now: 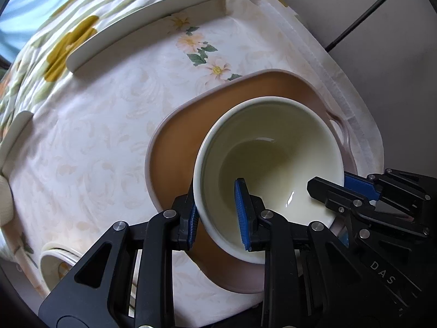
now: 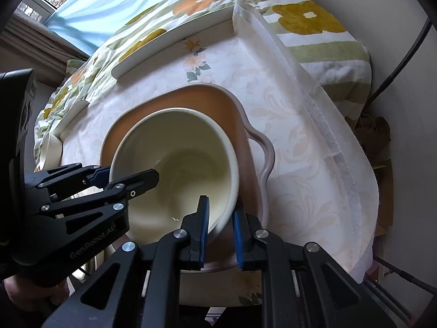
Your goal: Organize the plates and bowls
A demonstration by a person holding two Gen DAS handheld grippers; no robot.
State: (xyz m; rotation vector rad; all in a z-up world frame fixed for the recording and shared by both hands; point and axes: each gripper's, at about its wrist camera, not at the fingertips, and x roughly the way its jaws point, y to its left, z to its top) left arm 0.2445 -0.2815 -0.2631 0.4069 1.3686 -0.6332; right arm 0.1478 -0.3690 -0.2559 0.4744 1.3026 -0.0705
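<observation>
A large cream bowl sits over a tan tray plate with a pink rim. My left gripper is shut on the bowl's near-left rim, one finger inside and one outside. My right gripper is shut on the bowl at its right rim, one finger inside and one outside. Each gripper shows in the other's view: the right gripper and the left gripper. The tray's handle sticks out to the right.
A cream floral cloth covers the table. A white rectangular plate lies at the far edge, another white plate at the left. A small patterned bowl stands near left. A flowered blanket lies beyond the table.
</observation>
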